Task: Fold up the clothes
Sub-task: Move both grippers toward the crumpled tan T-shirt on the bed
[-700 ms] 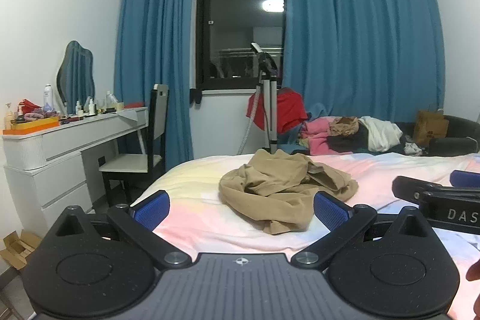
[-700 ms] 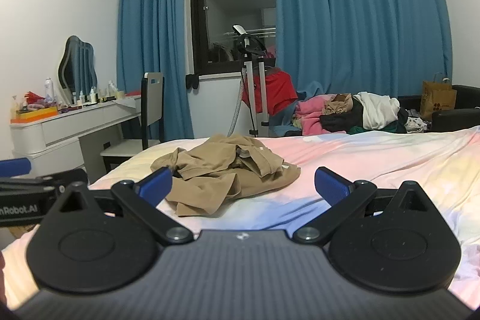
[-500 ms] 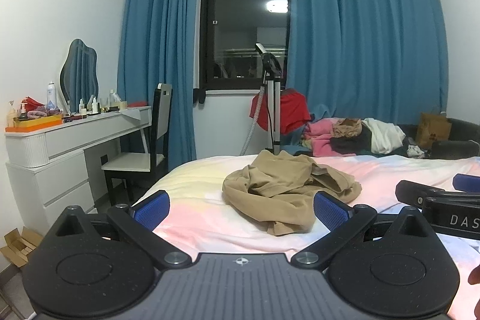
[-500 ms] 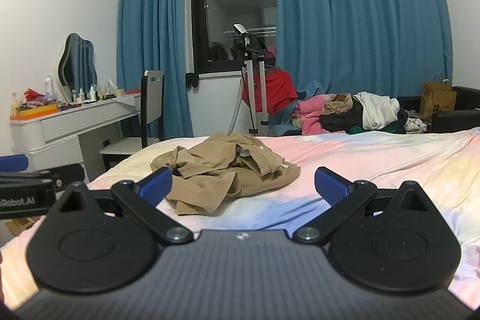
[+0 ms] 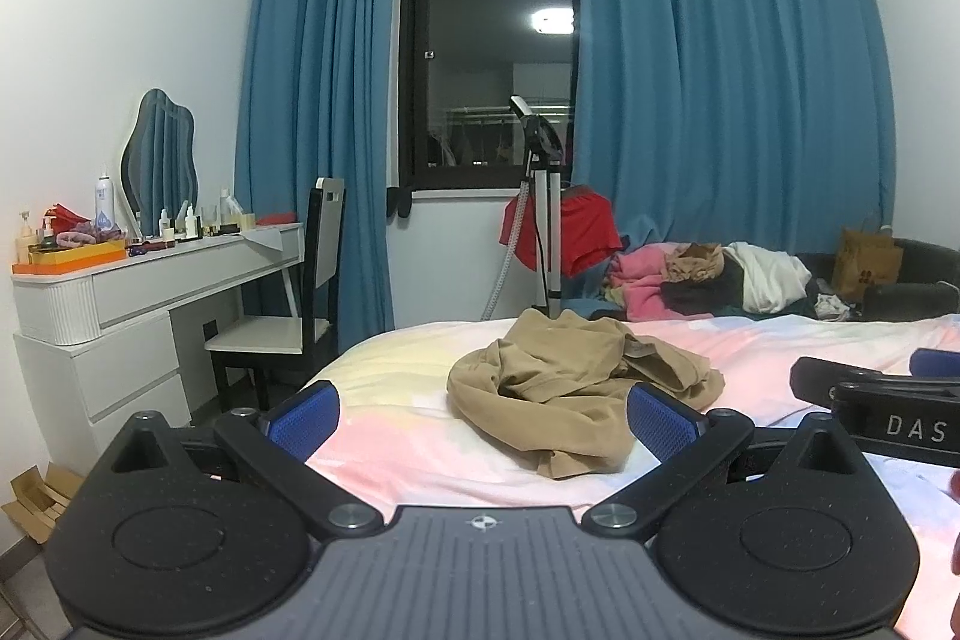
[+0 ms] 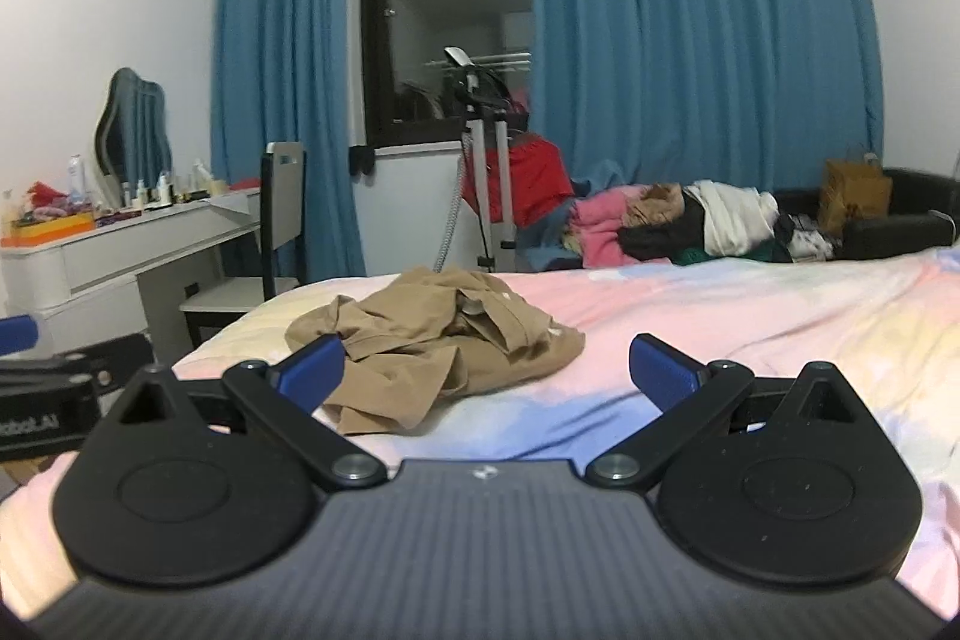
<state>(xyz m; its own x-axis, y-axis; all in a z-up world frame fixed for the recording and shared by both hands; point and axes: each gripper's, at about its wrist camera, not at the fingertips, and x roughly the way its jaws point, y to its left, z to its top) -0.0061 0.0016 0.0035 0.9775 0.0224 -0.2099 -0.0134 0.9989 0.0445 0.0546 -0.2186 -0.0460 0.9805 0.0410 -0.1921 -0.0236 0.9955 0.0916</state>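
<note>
A crumpled tan garment (image 5: 576, 388) lies in a heap on the pastel bedspread (image 5: 408, 370), ahead of both grippers. My left gripper (image 5: 483, 415) stands wide open short of the heap, nothing between its blue pads (image 5: 303, 418). In the right wrist view the same tan garment (image 6: 438, 346) sits ahead and to the left. My right gripper (image 6: 486, 370) is open too, with bare bedspread (image 6: 750, 304) between its fingers; its left pad (image 6: 312, 370) overlaps the garment's near edge in the picture. Each gripper shows at the edge of the other's view.
A pile of mixed clothes (image 5: 708, 274) lies past the bed's far side by blue curtains (image 5: 720, 88). A garment steamer stand (image 5: 543, 196) with a red top stands by the window. A white dressing table (image 5: 138, 280) and chair (image 5: 300, 304) are left; a paper bag (image 5: 867, 262) right.
Both views have tilted a little: the garment and bed sit lower in the left wrist view. In the right wrist view the garment has shifted slightly left and closer.
</note>
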